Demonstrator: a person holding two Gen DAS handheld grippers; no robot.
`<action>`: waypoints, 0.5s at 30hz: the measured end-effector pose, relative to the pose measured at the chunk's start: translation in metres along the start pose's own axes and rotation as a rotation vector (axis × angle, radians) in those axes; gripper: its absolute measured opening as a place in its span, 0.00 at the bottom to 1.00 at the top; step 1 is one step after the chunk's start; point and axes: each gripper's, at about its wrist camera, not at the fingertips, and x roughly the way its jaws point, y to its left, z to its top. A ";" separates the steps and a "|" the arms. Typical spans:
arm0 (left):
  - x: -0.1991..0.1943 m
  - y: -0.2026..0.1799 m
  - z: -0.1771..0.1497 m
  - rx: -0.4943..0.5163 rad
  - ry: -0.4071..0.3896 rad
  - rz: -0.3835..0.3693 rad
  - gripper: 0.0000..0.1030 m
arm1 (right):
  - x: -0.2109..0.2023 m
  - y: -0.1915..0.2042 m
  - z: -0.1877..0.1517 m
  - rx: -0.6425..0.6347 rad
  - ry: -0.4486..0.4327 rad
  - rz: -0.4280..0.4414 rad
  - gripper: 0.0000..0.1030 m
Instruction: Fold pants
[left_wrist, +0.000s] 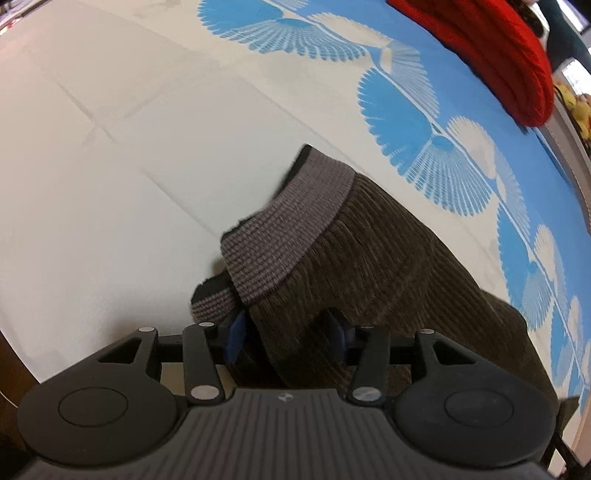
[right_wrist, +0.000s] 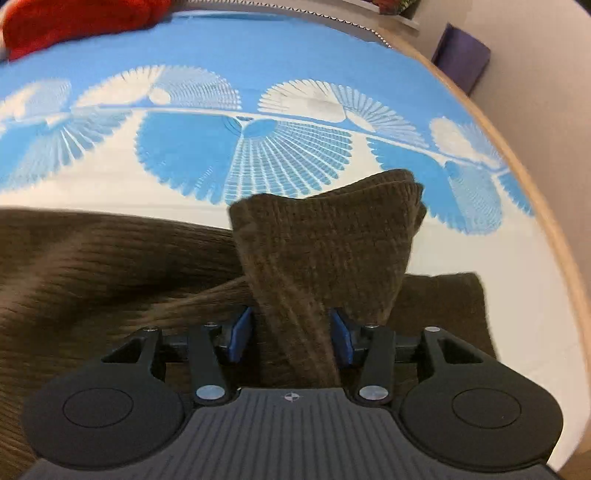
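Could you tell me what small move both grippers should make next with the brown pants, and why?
Probably draw both back clear: the left gripper and right gripper stand open, and the pants still bunch loosely between their fingers over the bedspread.

Even, bright indoor light falls on both views, with no glare. Fisheye distortion bends the bedspread (right_wrist: 92, 192) at the frame edges. Motion blur softens the brown pants (right_wrist: 110, 258) in the right view.
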 end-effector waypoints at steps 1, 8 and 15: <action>0.000 -0.001 0.001 -0.002 -0.005 0.004 0.47 | -0.003 -0.006 0.002 0.024 -0.010 0.007 0.22; -0.017 -0.006 0.000 0.023 -0.080 0.000 0.15 | -0.071 -0.104 -0.014 0.619 -0.249 0.008 0.06; -0.022 -0.001 -0.005 0.037 -0.077 -0.009 0.15 | -0.073 -0.174 -0.126 1.100 -0.035 -0.002 0.06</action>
